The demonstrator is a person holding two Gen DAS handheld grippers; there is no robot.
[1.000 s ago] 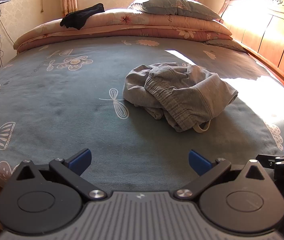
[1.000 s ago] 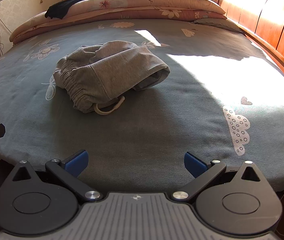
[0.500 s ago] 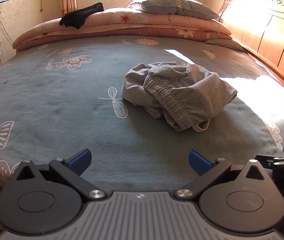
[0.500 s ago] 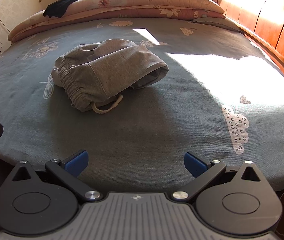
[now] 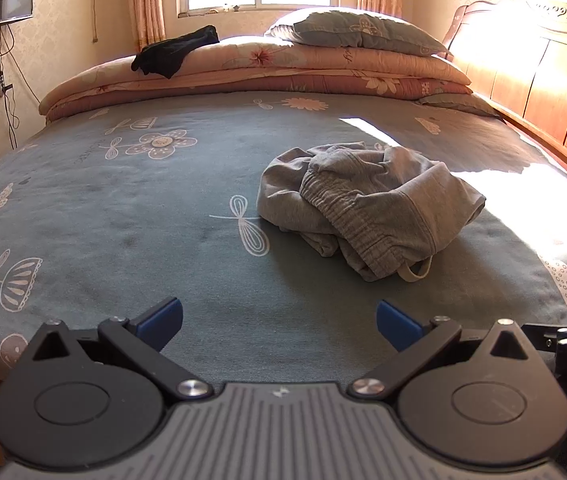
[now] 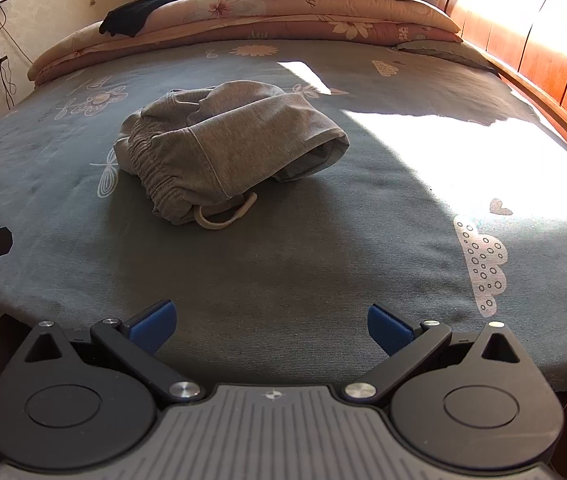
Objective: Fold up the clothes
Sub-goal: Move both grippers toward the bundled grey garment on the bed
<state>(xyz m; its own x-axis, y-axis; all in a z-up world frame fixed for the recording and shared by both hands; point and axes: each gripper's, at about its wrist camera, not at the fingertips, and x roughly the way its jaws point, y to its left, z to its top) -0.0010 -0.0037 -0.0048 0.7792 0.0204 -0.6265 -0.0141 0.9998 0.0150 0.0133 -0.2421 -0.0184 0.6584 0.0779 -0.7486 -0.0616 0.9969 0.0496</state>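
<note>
Grey shorts lie crumpled mid-bed; left gripper and right gripper jaws wide, empty.

bed: wide, covered by a grey-blue sheet printed with pale flowers and dragonflies; sunlit patch on the headboard side.
grey garment: crumpled heap on the sheet, elastic waistband showing, cord loop at its near edge.
folded quilts: stacked along the far edge.
pillow: on the quilts.
black garment: draped on the quilts.
</note>
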